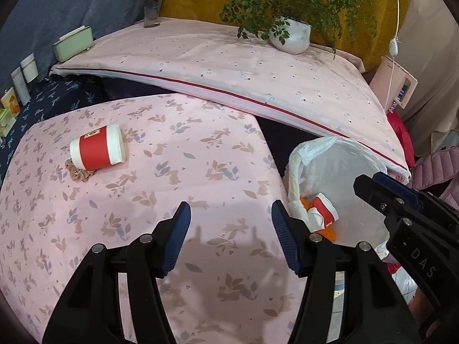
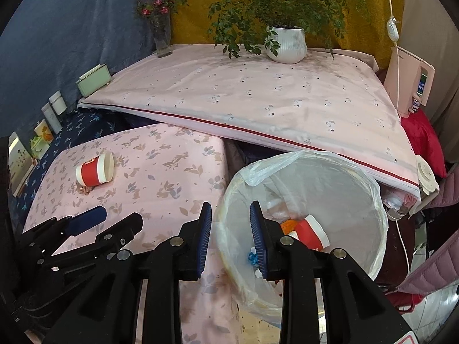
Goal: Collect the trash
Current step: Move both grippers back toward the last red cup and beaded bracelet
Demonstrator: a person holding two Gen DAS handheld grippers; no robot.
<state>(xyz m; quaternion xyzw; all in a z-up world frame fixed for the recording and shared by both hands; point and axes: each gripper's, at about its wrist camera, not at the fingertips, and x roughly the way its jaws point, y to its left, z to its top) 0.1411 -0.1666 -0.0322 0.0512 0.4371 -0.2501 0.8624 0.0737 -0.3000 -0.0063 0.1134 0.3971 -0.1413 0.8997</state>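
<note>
A red paper cup [image 1: 97, 150] with a white rim lies on its side on the pink rabbit-print cloth [image 1: 200, 157], on top of a small brown crumpled thing [image 1: 76, 173]. My left gripper [image 1: 231, 212] hovers open above the cloth, to the cup's right, with nothing between its fingers. The bag-lined trash bin [image 2: 330, 183] stands off the table's right edge and holds another red cup [image 2: 311, 232] and orange scraps. My right gripper [image 2: 229, 209] hangs over the bin's near rim, jaws apart and empty. The lying cup [image 2: 94, 170] and the left gripper [image 2: 94, 220] also show in the right wrist view.
A higher surface under a pale cloth [image 1: 229, 66] carries a potted plant [image 1: 291, 35], a flower vase [image 1: 152, 5] and a green box [image 1: 73, 43]. Small cartons [image 1: 24, 77] line the left wall. A pink device [image 2: 410, 80] with a white cord and a quilted jacket [image 1: 436, 172] sit right.
</note>
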